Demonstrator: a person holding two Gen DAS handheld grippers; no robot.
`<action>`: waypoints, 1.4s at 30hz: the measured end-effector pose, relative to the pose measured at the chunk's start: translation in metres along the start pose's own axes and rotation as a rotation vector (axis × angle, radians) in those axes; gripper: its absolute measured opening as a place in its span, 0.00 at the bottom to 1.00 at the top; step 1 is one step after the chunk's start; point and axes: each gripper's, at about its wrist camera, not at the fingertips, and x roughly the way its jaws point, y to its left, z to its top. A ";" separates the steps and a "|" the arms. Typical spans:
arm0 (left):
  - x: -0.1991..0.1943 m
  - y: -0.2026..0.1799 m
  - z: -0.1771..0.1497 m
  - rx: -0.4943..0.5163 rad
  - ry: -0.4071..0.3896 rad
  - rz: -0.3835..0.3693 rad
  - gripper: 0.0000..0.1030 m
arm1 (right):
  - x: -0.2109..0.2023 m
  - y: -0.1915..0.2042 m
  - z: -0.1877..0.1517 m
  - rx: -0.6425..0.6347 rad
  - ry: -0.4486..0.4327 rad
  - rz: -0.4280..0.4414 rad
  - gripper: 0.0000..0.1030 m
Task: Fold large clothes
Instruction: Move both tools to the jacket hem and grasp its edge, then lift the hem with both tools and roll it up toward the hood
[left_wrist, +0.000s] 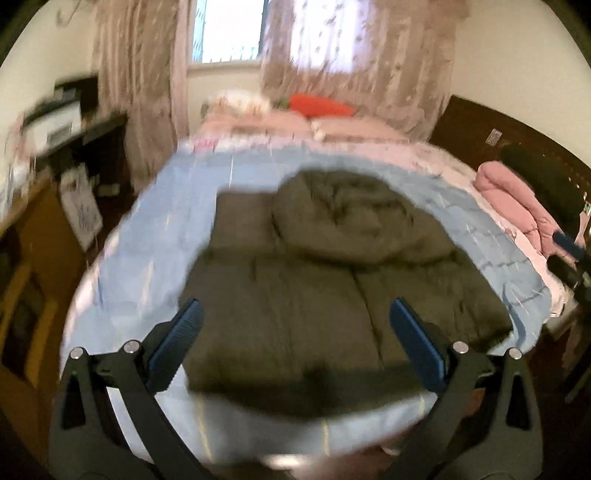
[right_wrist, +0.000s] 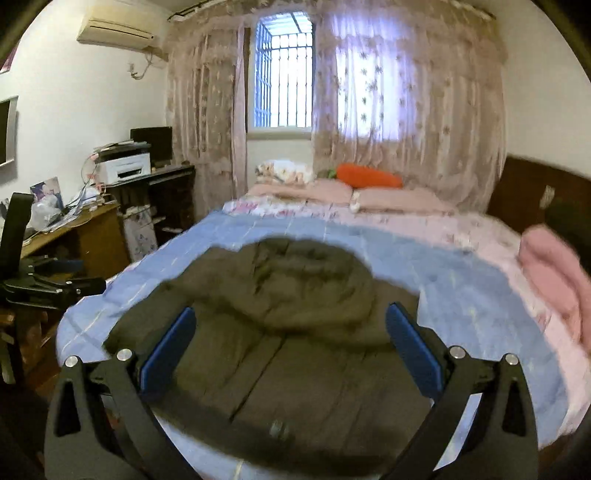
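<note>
A dark olive hooded padded jacket (left_wrist: 317, 273) lies flat on the blue bedsheet (left_wrist: 147, 236), hood towards the window, front up. It also shows in the right wrist view (right_wrist: 295, 354). My left gripper (left_wrist: 295, 314) is open and empty, held above the jacket's lower half. My right gripper (right_wrist: 291, 321) is open and empty, held above the jacket near its hood (right_wrist: 306, 273). The right gripper also shows at the right edge of the left wrist view (left_wrist: 570, 254). The left gripper also shows at the left edge of the right wrist view (right_wrist: 48, 284).
A pink garment (right_wrist: 554, 273) lies on the bed's right side by the dark headboard (right_wrist: 524, 192). Pink pillows (right_wrist: 332, 192) and an orange carrot cushion (right_wrist: 369, 175) lie at the far end. A desk (right_wrist: 85, 229) with a printer (right_wrist: 123, 168) stands left of the bed.
</note>
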 end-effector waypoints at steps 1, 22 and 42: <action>0.001 0.002 -0.009 -0.032 0.018 -0.009 0.98 | 0.000 0.001 -0.008 0.002 0.019 -0.001 0.99; 0.033 0.001 -0.093 -0.137 0.148 0.073 0.98 | 0.025 -0.029 -0.111 0.421 0.301 0.068 0.99; 0.109 0.083 -0.151 -1.069 0.266 -0.452 0.98 | 0.085 -0.089 -0.193 1.154 0.364 0.335 0.99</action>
